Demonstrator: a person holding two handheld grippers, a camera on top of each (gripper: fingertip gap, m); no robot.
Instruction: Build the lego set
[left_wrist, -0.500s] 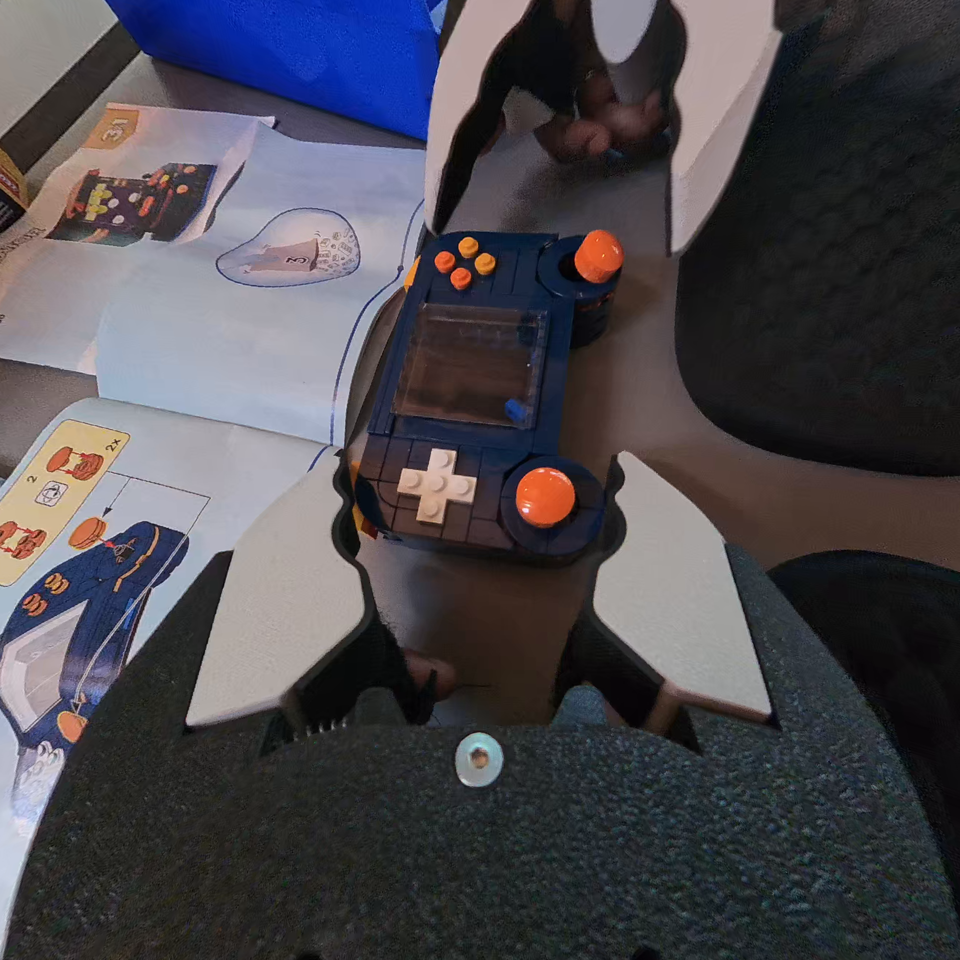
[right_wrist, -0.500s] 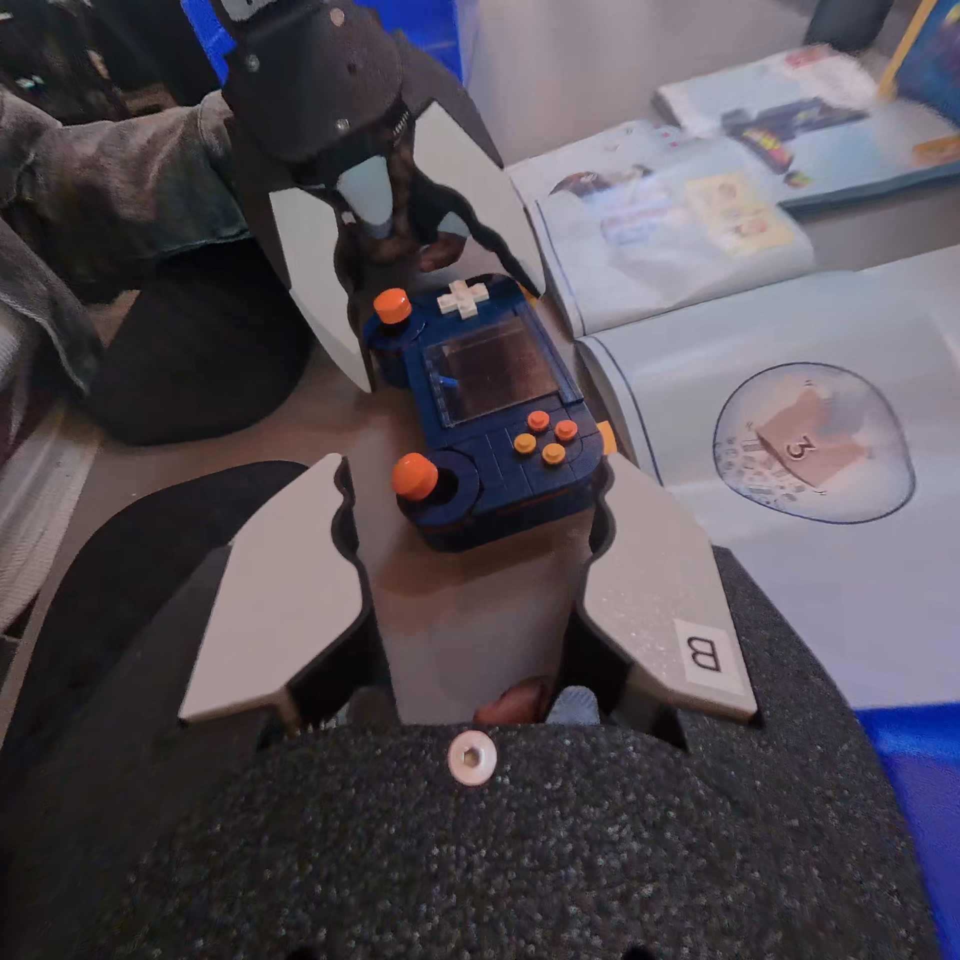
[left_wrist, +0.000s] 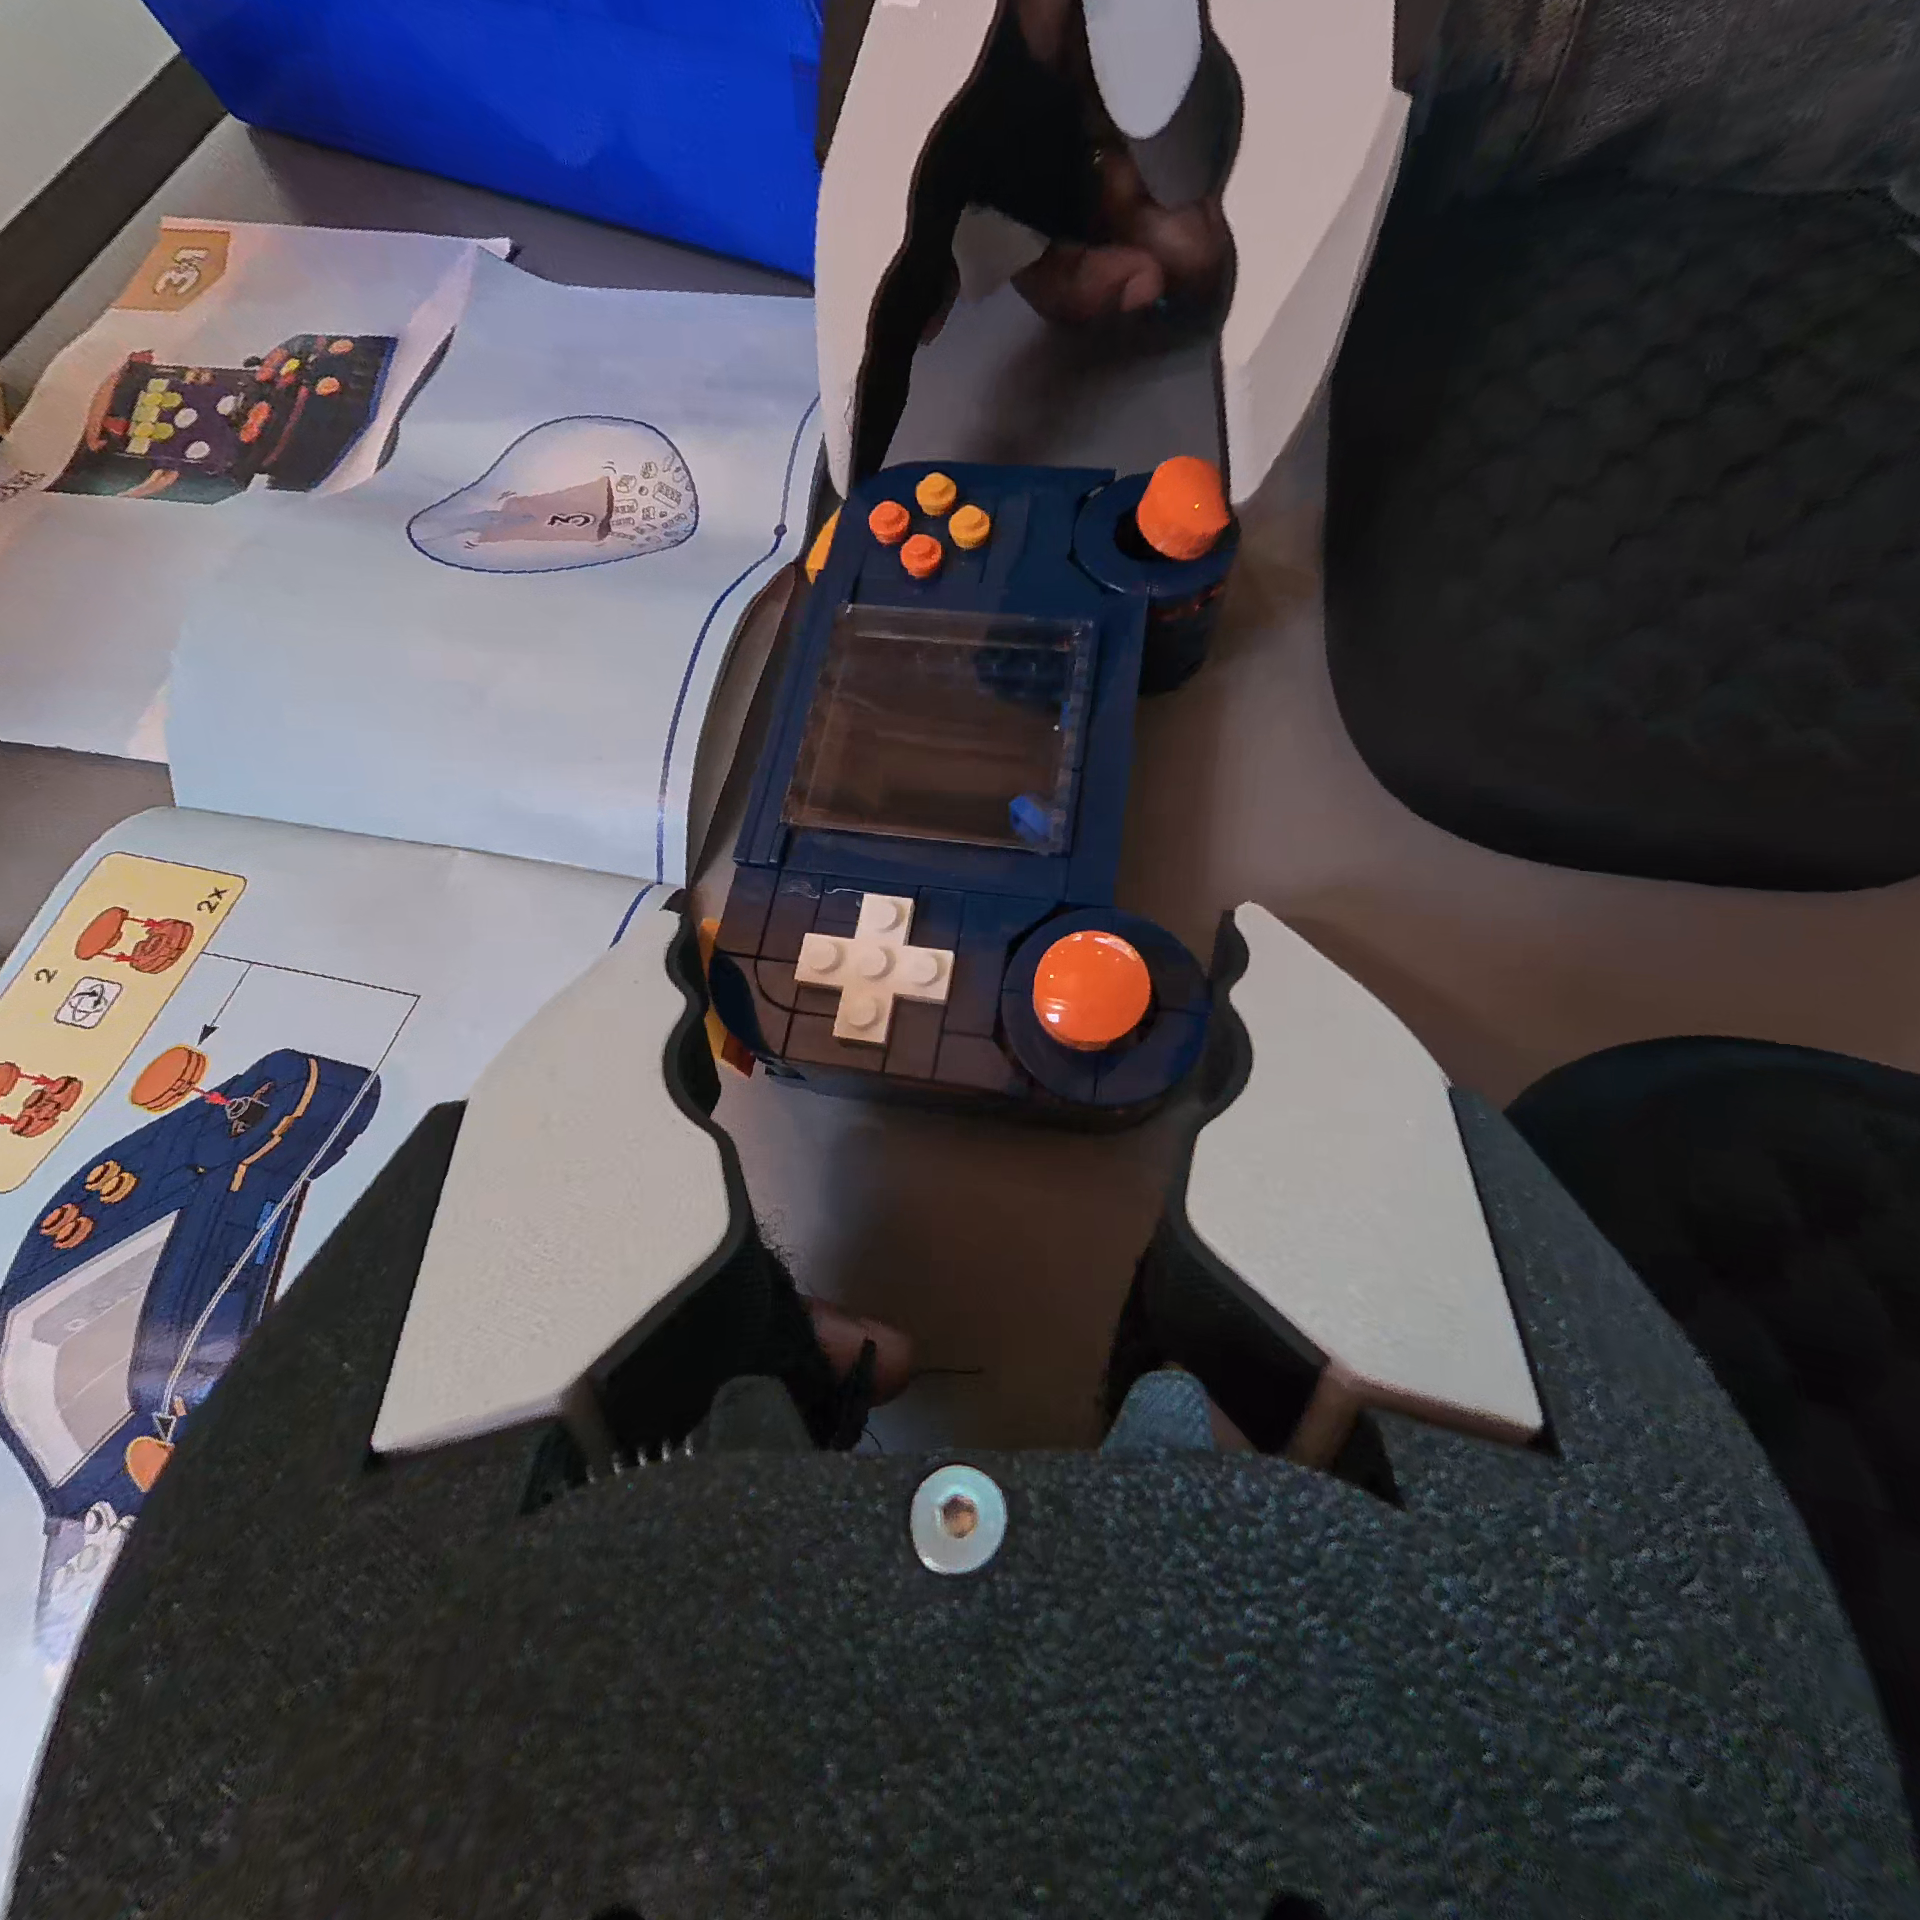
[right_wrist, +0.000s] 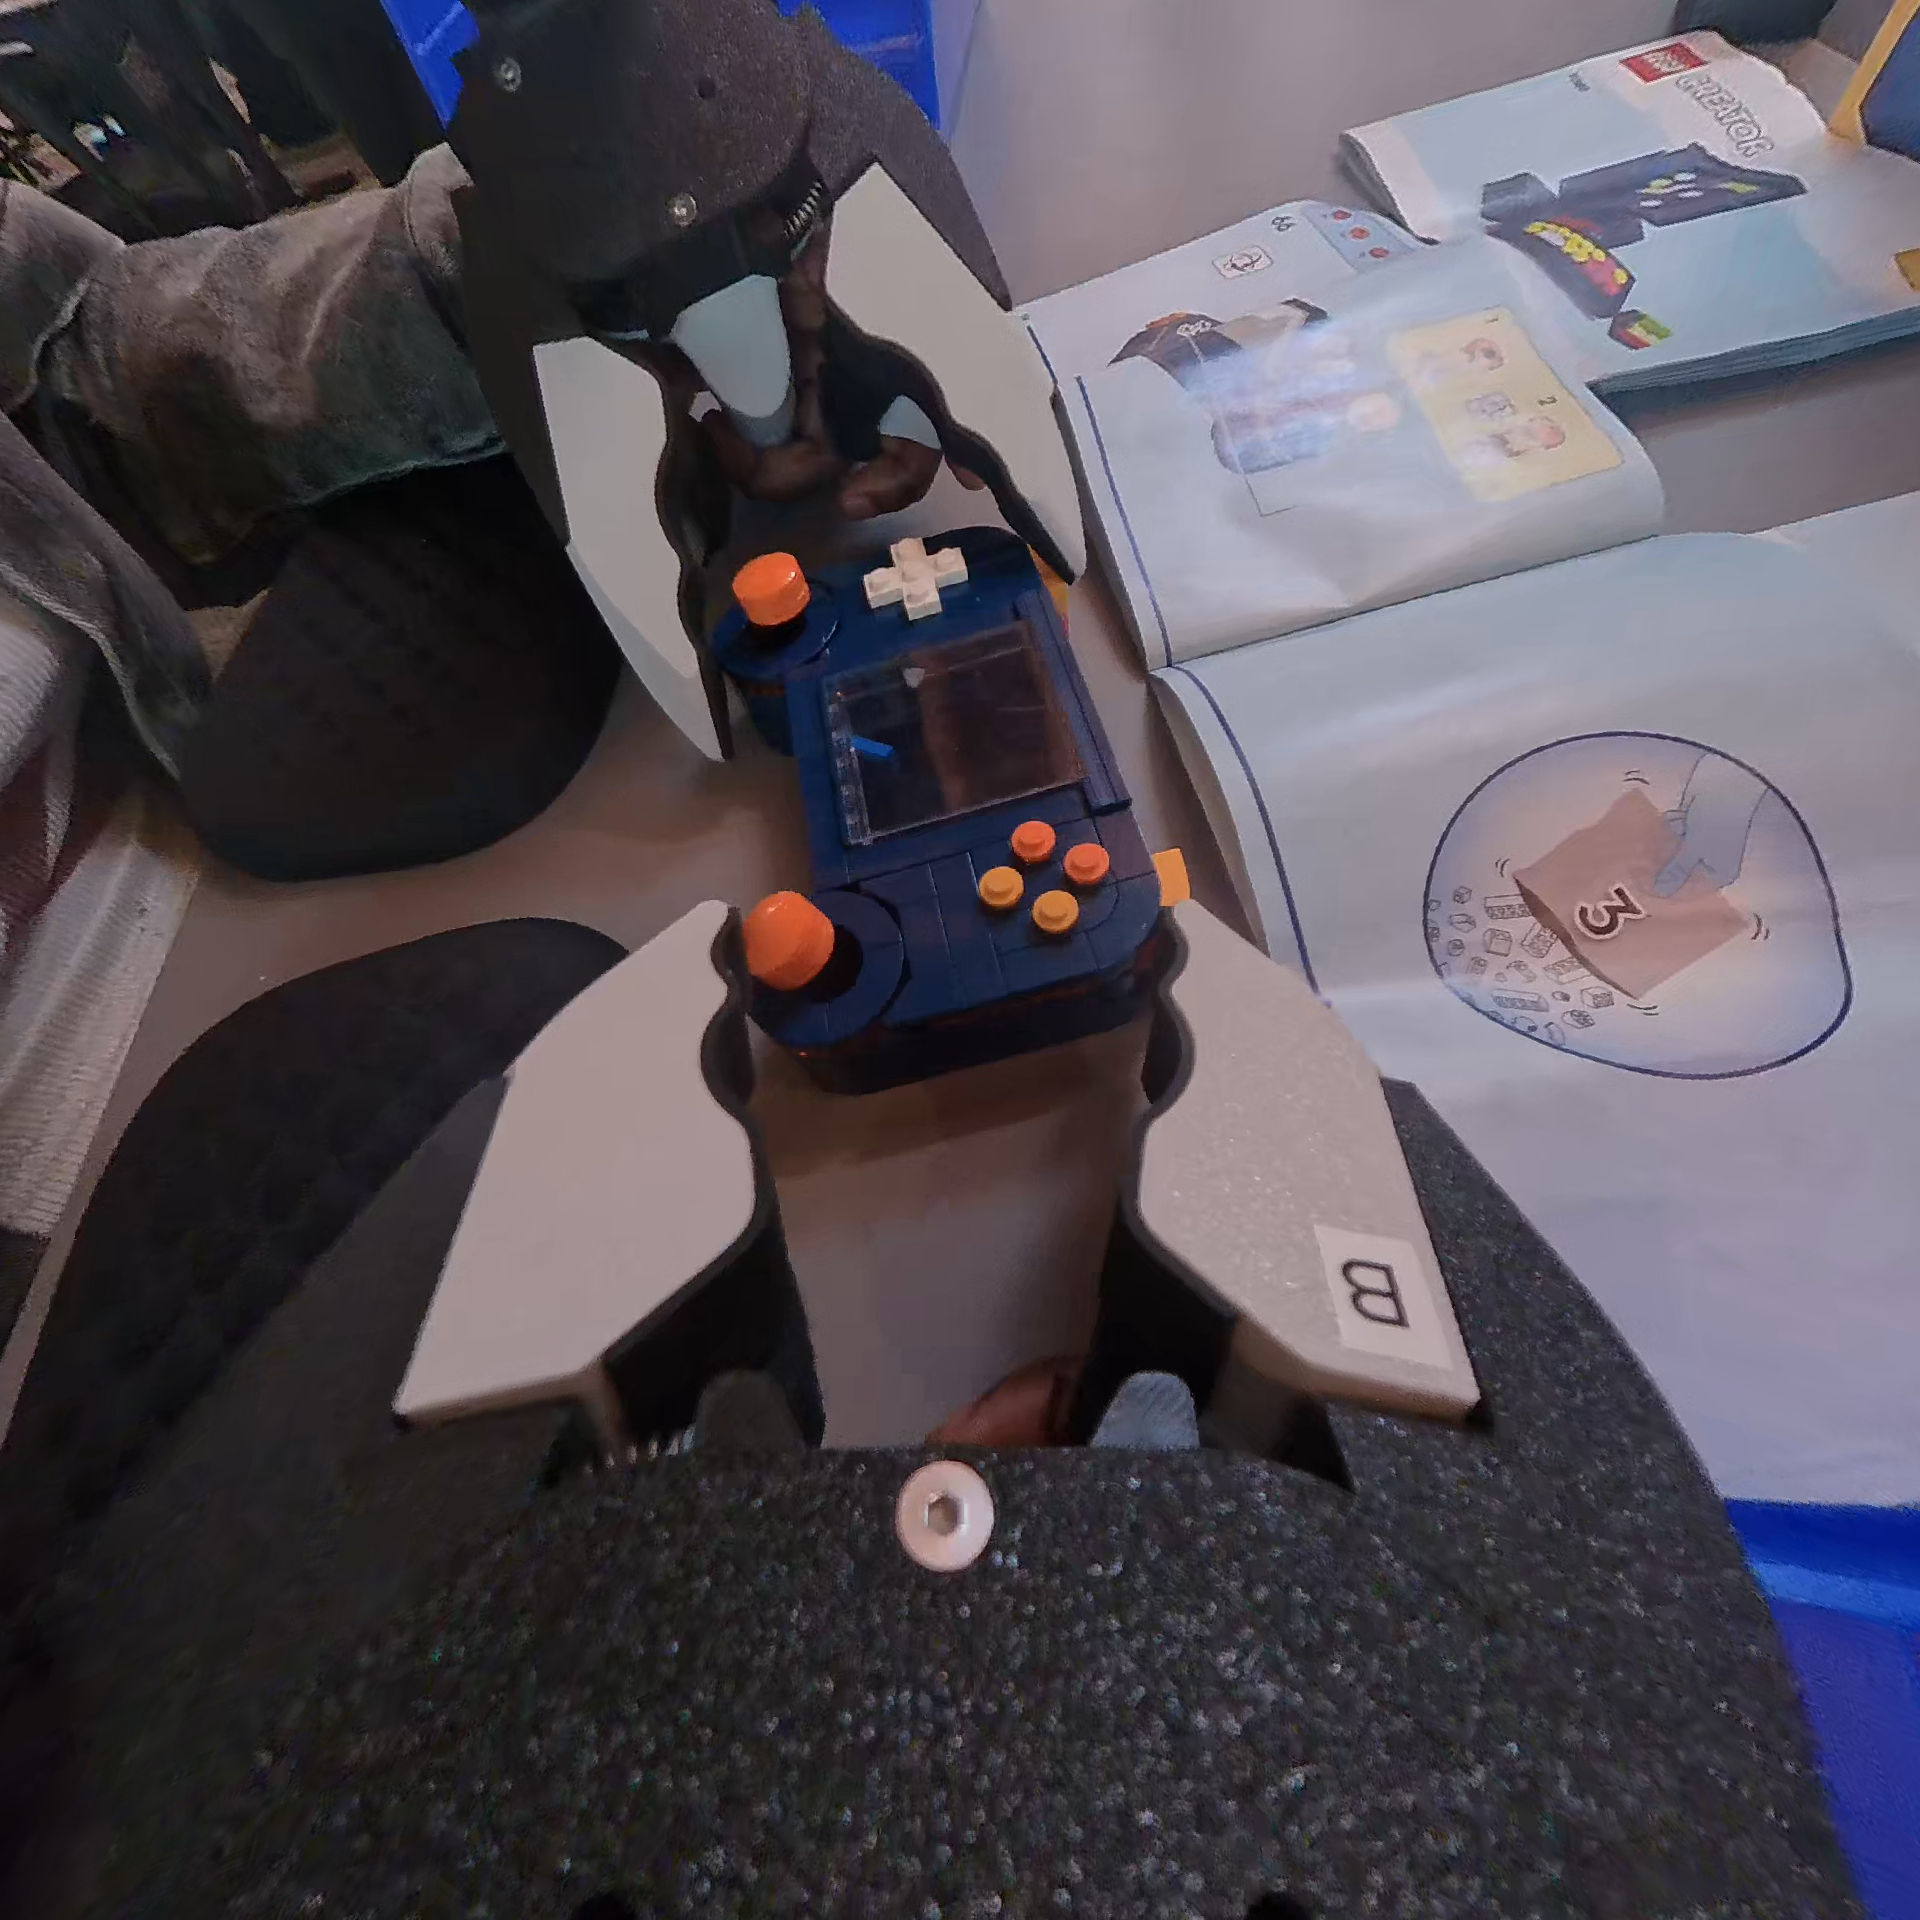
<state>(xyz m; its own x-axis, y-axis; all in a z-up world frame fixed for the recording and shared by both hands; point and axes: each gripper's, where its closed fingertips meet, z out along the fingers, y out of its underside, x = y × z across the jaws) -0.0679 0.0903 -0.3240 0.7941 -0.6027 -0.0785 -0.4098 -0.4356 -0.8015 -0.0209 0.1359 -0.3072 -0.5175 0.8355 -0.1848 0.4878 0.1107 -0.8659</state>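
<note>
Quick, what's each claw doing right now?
Left gripper: shut on the lego console.
Right gripper: shut on its other end.

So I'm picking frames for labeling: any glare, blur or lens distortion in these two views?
Left wrist view: sharp on the lego console, its clear screen reflecting softly; instruction booklet bows from wide-angle distortion. Right wrist view: glare washes out the far booklet page; the console's orange joystick stays crisp.
</note>
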